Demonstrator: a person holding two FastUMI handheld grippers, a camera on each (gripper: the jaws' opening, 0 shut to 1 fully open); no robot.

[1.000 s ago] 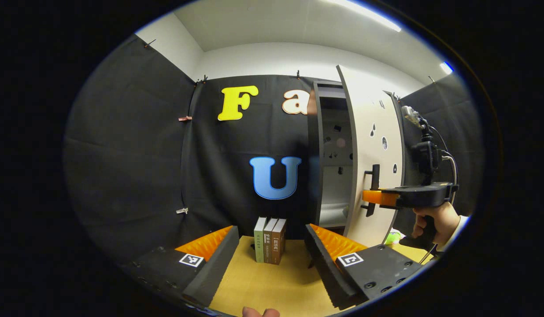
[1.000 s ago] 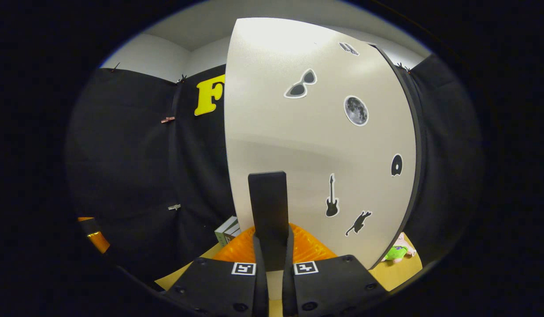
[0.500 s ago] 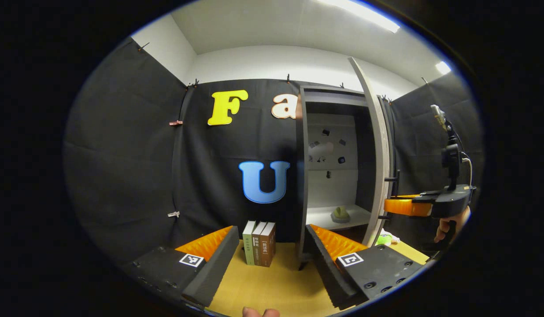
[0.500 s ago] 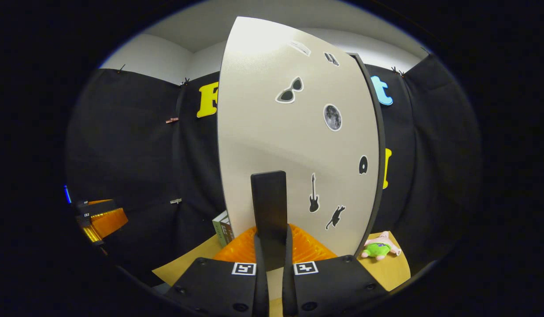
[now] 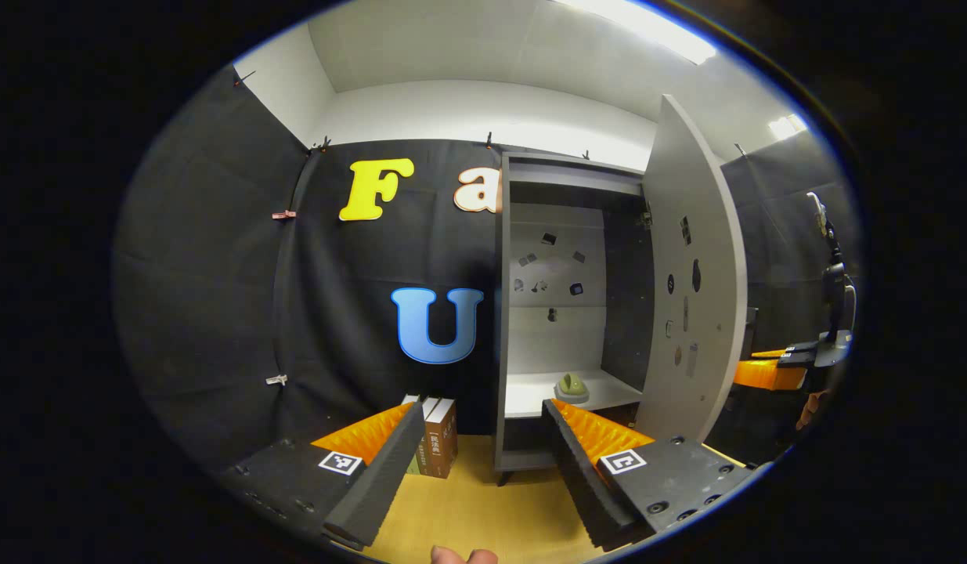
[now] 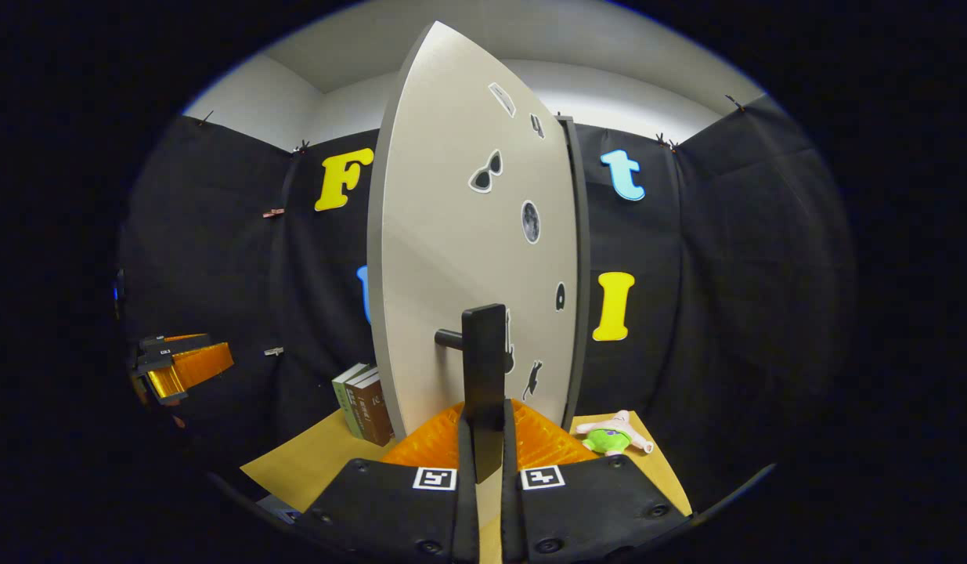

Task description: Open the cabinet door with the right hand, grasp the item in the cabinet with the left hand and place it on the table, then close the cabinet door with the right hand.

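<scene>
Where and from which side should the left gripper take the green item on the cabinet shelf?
Probably across the green item's raised hump, coming straight in through the open front. It sits low on the shelf, the door swung clear right, the left gripper open.

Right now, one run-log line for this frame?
phase: door open | right gripper: shut on door handle | left gripper: open, facing cabinet | green item: on shelf, untouched
</scene>
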